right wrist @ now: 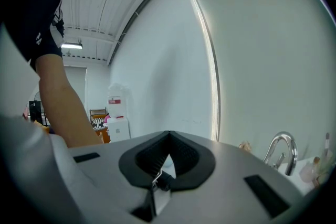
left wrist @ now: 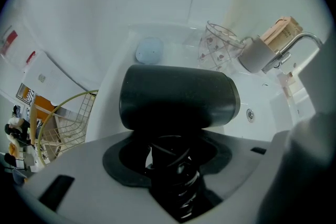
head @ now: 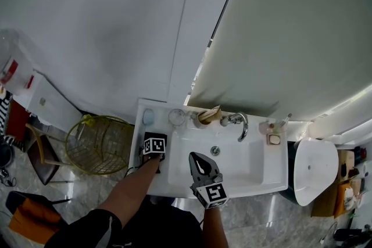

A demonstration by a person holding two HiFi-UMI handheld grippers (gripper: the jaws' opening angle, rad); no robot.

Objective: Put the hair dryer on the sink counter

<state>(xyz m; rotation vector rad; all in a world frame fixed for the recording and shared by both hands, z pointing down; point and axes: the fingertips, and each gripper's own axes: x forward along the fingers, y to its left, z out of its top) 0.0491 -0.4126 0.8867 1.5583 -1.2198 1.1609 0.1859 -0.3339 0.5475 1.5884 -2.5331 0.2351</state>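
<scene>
- A plain white wall (head: 116,20) fills the upper left of the head view, with one vertical seam running down it.
- A pale arched panel (head: 302,32) covers the upper right, with a bright strip of light along its edge.
- The white sink counter (head: 273,174) stands against the wall at lower centre.
- A white toilet (head: 314,171) sits just to its right.
- A gold wire basket (head: 99,145) stands on the glossy grey marbled floor (head: 75,194) at lower left, with a chair (head: 39,151) beside it.
- In the right gripper view, a tube light (right wrist: 72,46) glows under a ribbed white ceiling (right wrist: 100,2) at upper left.
</scene>
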